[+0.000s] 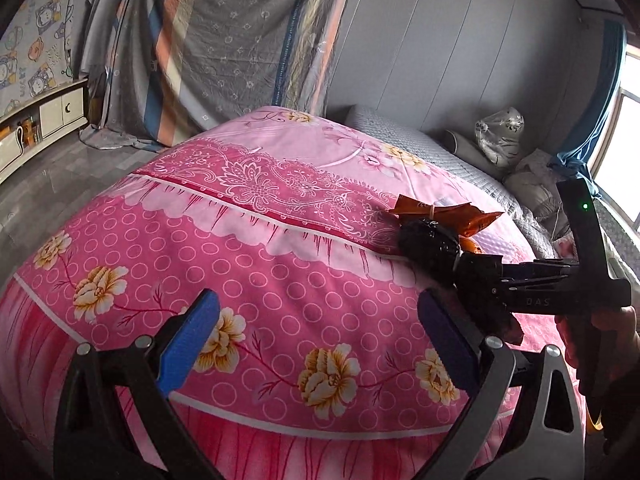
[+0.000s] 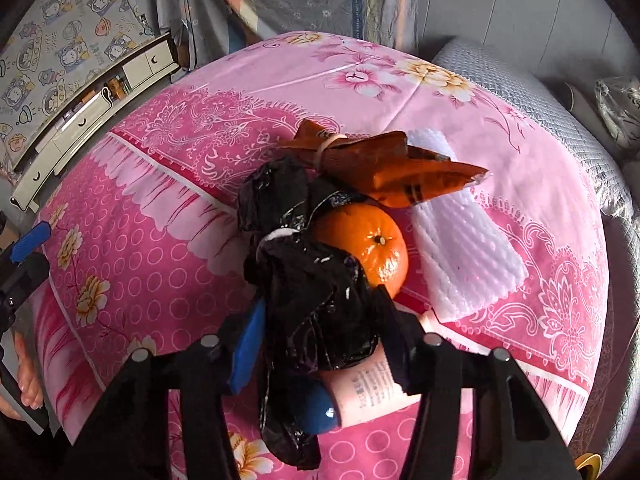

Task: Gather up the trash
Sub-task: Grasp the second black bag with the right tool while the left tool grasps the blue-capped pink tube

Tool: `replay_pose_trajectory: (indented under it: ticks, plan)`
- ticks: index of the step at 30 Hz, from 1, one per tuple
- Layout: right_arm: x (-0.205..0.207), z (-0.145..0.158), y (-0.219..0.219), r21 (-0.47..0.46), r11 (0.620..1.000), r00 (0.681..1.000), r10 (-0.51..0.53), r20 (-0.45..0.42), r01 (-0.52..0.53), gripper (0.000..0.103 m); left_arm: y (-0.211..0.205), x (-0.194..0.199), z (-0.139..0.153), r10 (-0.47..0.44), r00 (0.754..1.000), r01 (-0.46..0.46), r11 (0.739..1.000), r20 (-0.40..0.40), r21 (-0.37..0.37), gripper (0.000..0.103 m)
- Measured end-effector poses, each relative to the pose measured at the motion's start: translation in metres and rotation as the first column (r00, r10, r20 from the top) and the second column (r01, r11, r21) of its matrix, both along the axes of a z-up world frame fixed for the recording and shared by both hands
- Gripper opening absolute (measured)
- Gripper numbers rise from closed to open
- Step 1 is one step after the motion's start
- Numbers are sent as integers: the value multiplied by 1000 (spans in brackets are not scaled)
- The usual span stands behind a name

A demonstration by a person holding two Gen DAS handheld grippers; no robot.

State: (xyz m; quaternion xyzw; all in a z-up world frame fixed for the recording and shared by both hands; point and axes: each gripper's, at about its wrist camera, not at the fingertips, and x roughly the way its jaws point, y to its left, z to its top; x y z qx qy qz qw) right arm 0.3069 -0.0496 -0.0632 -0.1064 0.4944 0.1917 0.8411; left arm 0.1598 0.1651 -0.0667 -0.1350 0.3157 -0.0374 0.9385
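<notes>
from your left wrist camera, you are holding the left gripper point(image 1: 316, 340) with its blue pads wide apart and nothing between them, hovering over the pink floral bedspread point(image 1: 248, 264). off to the right, your right gripper point(image 1: 448, 256) is reaching down onto a crumpled black plastic bag point(image 1: 428, 240), with a torn orange-brown snack wrapper point(image 1: 440, 214) lying just beyond it.

from your right wrist camera, you are closing the right gripper point(image 2: 320, 320) on the crumpled black plastic bag point(image 2: 308, 280): the bag is bunched between the blue pad point(image 2: 248, 344) and the dark finger opposite, and both appear to be pressing on it. a round orange fruit point(image 2: 368, 240) is touching the bag's right side, a white foam sheet point(image 2: 464, 248) is lying beside the fruit, and a pale pink tube with a blue cap point(image 2: 360, 392) is sitting under the bag near the fingers.

you are in the grasping step, it seems. the next move is calling for a clean lift that brings only the bag and leaves the fruit and tube on the bed; the bag's loose tail may drag them.
</notes>
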Motion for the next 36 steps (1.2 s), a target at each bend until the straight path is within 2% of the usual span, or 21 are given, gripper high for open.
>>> replay_pose_trajectory:
  ticks: [2, 5, 9, 13, 16, 19, 23, 27, 30, 34, 36]
  plan:
    - [-2, 3, 0, 17, 1000, 1000, 5, 2, -5, 28, 0, 0, 0, 6, 1000, -6, 1000, -4, 6, 95]
    - [-5, 9, -2, 46, 999, 1000, 9, -4, -9, 13, -6, 0, 2, 3, 1000, -3, 1000, -8, 29, 95]
    - [-16, 33, -22, 237, 971, 998, 30, -49, -18, 12, -16, 0, 5, -22, 1000, 23, 998, -15, 62, 95]
    - [-34, 79, -75, 436, 899, 999, -49, 15, 38, 12, -29, -1, 8, -58, 998, 62, 994, -40, 87, 95]
    - [-52, 104, -120, 491, 865, 982, -166, 91, 101, 12, -46, -2, 11, -107, 993, 111, 990, -55, 88, 95]
    - [-67, 110, -154, 522, 840, 968, -232, 100, 147, 12, -71, -1, 11, -174, 982, 180, 978, -69, 103, 95]
    - [-86, 97, -179, 547, 817, 962, -264, 75, 181, 12, -113, 9, 9, -290, 950, 302, 947, -112, 112, 95]
    - [-105, 86, -197, 589, 789, 960, -269, 73, 176, 12, -159, 28, 3, -394, 903, 420, 894, -168, 158, 94]
    - [-114, 80, -208, 623, 764, 961, -267, 72, 166, 12, -185, 43, -5, -423, 883, 463, 859, -205, 218, 94]
    - [-121, 76, -222, 650, 742, 958, -276, 73, 165, 13, -207, 55, -14, -455, 854, 511, 823, -253, 246, 94]
    - [-122, 74, -227, 657, 735, 957, -280, 73, 165, 13, -214, 60, -17, -461, 844, 525, 816, -274, 242, 86]
